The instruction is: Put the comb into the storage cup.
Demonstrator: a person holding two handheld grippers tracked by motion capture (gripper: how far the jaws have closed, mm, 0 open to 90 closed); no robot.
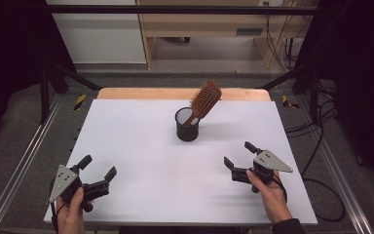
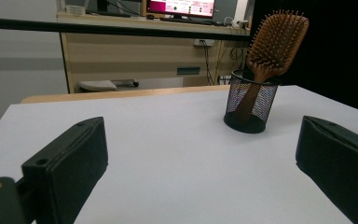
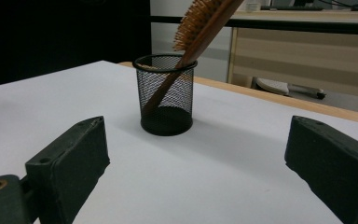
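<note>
Claw-wise, you've got your left claw (image 1: 97,166) spread wide and gripping nothing, sitting at about 7 o'clock on the white tabletop (image 1: 141,146), and your right claw (image 1: 239,154) likewise spread at 4 o'clock. Wooden hairbrush (image 1: 205,100) stands handle-down in the black mesh cup (image 1: 187,127) near 12 o'clock, leaning right, well apart from both.

Setting: a lab or test room. The white surface (image 1: 141,146) sits inside a dark metal frame (image 1: 53,68), with black curtains (image 1: 9,48) on both sides. Yellow-black hazard tape (image 1: 80,101) marks the grey carpet. Loose cables (image 1: 321,126) trail on the right. Behind stands a light wooden bench (image 2: 135,56) carrying a lit monitor (image 2: 181,6) and a keyboard (image 2: 189,19).
</note>
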